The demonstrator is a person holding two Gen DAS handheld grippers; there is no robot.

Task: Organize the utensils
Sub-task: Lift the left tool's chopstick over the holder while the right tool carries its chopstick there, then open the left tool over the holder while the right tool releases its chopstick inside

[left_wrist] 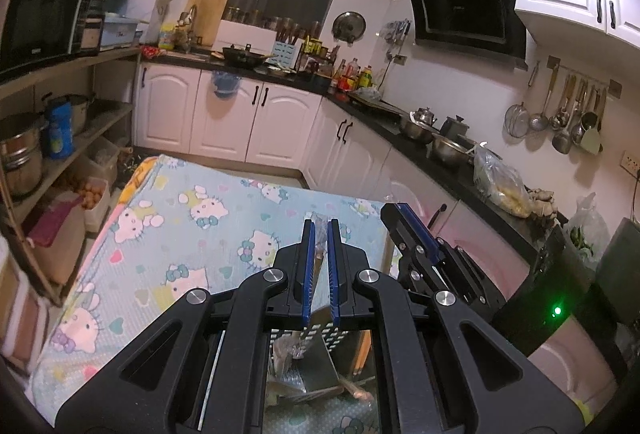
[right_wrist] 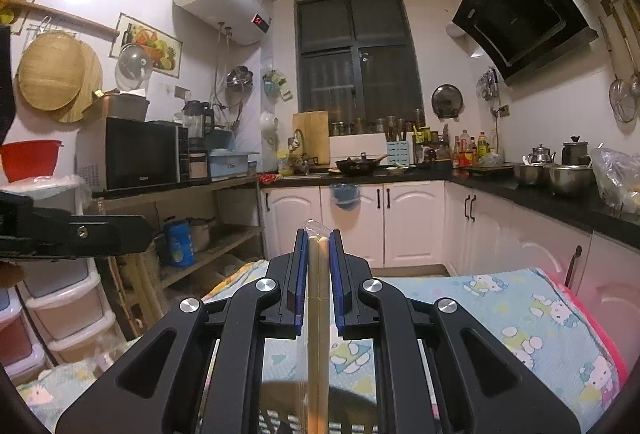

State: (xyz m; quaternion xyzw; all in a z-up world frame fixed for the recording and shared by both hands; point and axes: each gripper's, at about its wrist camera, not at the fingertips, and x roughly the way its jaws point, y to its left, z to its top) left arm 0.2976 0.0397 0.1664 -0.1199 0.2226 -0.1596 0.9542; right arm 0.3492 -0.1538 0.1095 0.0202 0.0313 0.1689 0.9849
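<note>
Little writing can be read from here: the microwave (right_wrist: pixel 138 154) has a small brand mark on its door too small to make out, and the water heater (right_wrist: pixel 222 0) shows red digits I cannot read.

My right claw (right_wrist: pixel 319 238) is closed on a pair of wooden chopsticks in a clear wrapper (right_wrist: pixel 319 274), which run upright between the blue pads. My left claw (left_wrist: pixel 321 230) is closed on something thin and clear, a plastic-wrapped item (left_wrist: pixel 319 258) I cannot identify.

Below my left claw sits a perforated utensil basket (left_wrist: pixel 320 338) on the table, with wrapped items and wooden sticks inside. The table is covered with a blue cartoon-cat cloth (left_wrist: pixel 192 218).

Only the right view shows the water heater and a red tub (right_wrist: pixel 30 158); only the left view looks down into the basket's contents.
</note>
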